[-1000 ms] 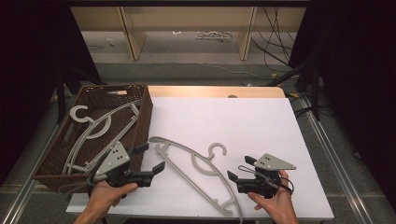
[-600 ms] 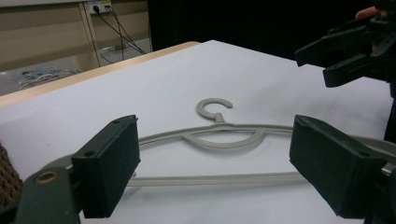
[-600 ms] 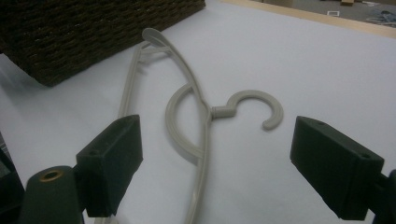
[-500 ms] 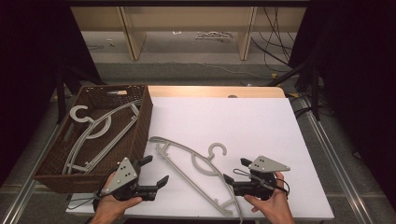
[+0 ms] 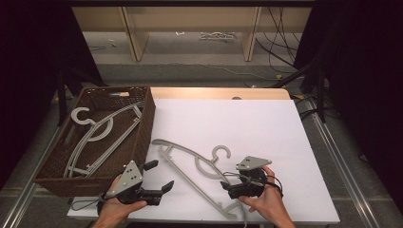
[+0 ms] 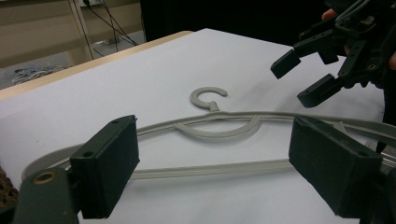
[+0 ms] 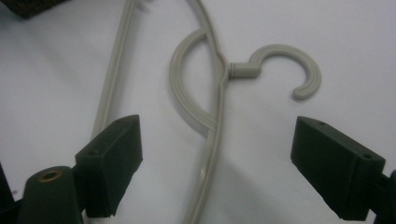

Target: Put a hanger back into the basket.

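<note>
A grey plastic hanger point(image 5: 183, 148) lies flat on the white table top point(image 5: 228, 118), hook pointing away from me. My left gripper point(image 5: 161, 174) is open near the front edge, just left of the hanger and beside the basket corner. In the left gripper view the hanger point(image 6: 210, 126) lies across the gap between the wide-apart jaws of my left gripper point(image 6: 219, 163), a little beyond them. My right gripper point(image 5: 225, 185) is open over the hanger's near end. In the right gripper view my right gripper point(image 7: 219, 154) has its jaws on either side of the hanger point(image 7: 217, 93), above its neck and hook.
A dark woven basket point(image 5: 145, 128) stands at the table's left side with grey hangers point(image 5: 102, 135) lying inside. The other gripper point(image 6: 303, 77) hangs open at the upper right of the left gripper view. Shelving and cables lie on the floor beyond the table.
My left gripper has drawn back toward the front edge and swung to face the hanger. My right gripper has edged left over the hanger's near end. The hanger has not moved.
</note>
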